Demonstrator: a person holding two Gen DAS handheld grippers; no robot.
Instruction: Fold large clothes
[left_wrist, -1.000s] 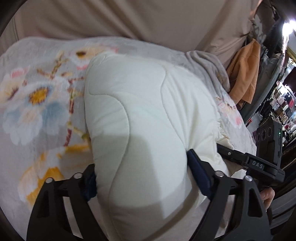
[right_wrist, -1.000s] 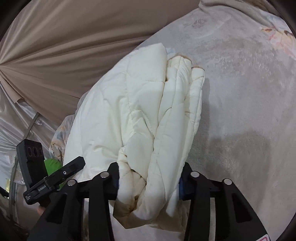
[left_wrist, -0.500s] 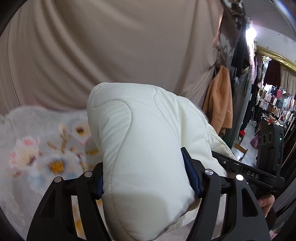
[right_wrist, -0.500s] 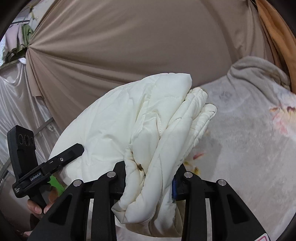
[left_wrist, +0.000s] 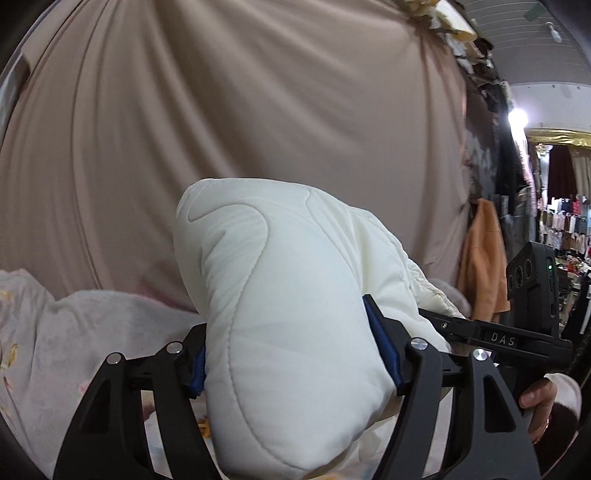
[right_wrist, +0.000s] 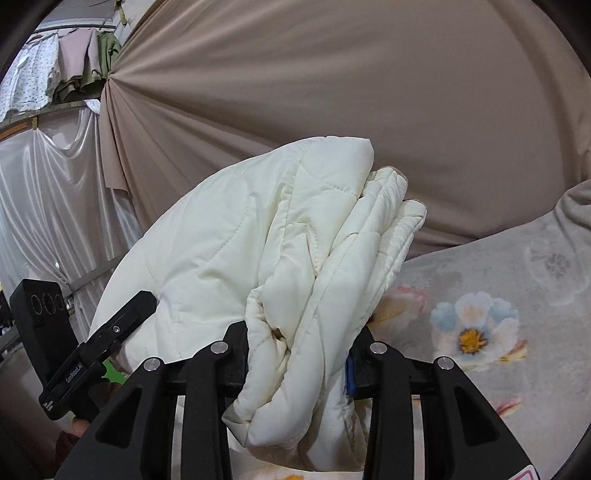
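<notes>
Left wrist view, both grippers pinching folded quilted jacket, bundle spanning between them, bulging upward

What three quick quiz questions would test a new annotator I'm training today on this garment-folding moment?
1. True or false: both grippers grip the white quilted garment.
2. Which part sits in the right gripper? A) one smooth rounded fold B) a stack of layered edges C) nothing
3. Fill in: the blanket below the garment has a ____ print.

Key
1. True: the left gripper has its fingers pressed into the padding, and the right does too.
2. B: several quilted layers are bunched between its fingers.
3. Floral: a blue-and-white flower shows in the right wrist view.
</notes>
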